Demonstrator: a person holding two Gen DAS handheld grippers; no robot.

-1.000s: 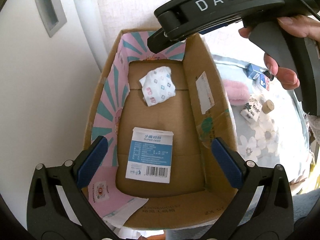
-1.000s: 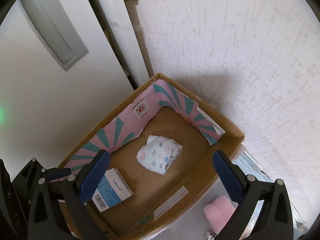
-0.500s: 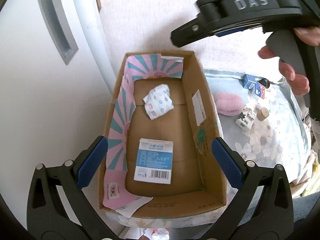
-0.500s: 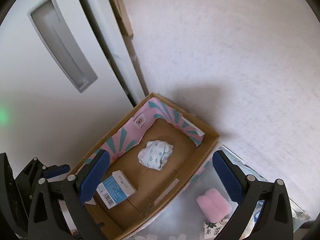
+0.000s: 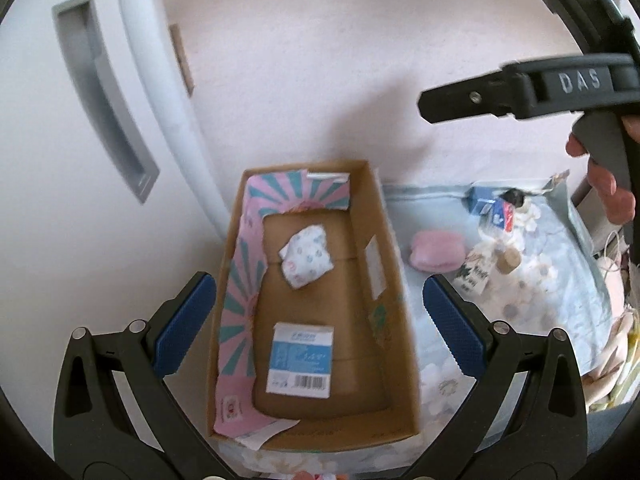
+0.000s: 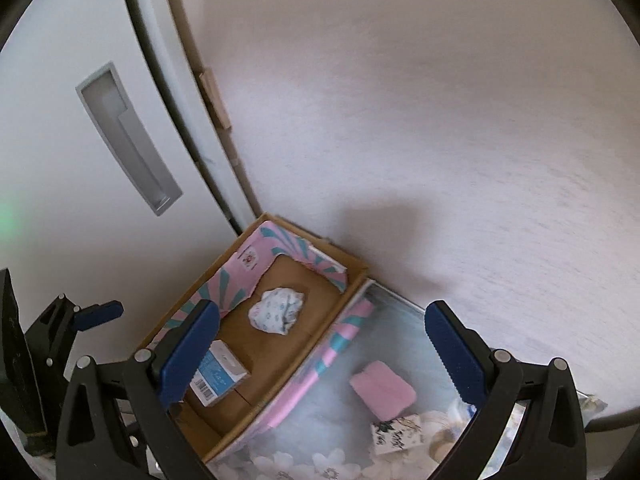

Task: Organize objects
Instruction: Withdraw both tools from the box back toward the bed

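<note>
Floral-cloth table [image 5: 560, 300] w/ cardboard box [image 5: 394, 280], pink pad [image 5: 436, 251], small patterned carton [image 5: 472, 276] beside it.

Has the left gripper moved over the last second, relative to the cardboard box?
Yes. The left gripper has pulled up and back from the cardboard box, which now looks smaller, with more door and wall showing.

White raised letters "DAS" are showing on the black plastic body of the right gripper [image 5: 576, 82], seen from the left wrist view. A barcode is showing on the flat white-and-blue box [image 5: 301, 358] lying in the cardboard box; its digits and blue print are blurring past reading. Nothing else legible.
</note>
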